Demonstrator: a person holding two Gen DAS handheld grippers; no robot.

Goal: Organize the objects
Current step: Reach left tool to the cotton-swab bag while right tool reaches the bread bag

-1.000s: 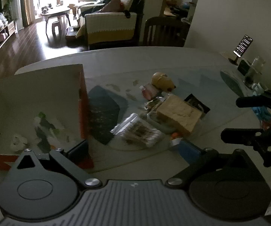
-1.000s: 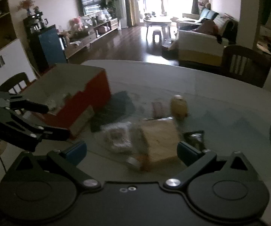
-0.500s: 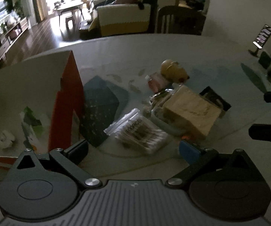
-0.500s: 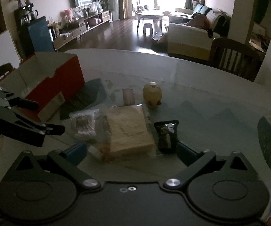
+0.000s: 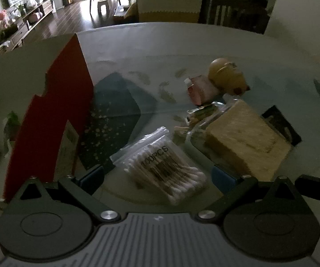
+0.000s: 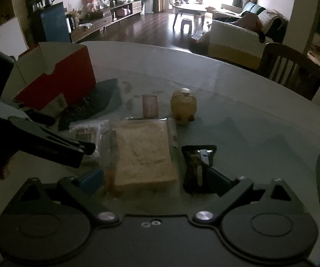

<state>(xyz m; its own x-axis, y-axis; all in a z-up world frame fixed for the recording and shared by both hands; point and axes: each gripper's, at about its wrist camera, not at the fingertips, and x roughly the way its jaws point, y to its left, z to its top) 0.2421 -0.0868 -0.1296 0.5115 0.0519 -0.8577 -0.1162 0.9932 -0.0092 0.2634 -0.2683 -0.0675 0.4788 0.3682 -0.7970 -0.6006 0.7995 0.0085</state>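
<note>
Although nothing is yet gripped, the left gripper stands with jaws spread wide, straddling the bag of cotton swabs, which lies flat just ahead, long axis slanting from near right to far left. The right gripper, likewise agape and empty, faces the tan block. The red box stands left of the bag. Surface: glossy glass table. Living room beyond, dim.

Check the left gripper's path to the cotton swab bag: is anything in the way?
Nothing visible blocks it. The left gripper is open with the cotton swab bag lying directly ahead between its fingers; the tan block sits off to the right.
</note>
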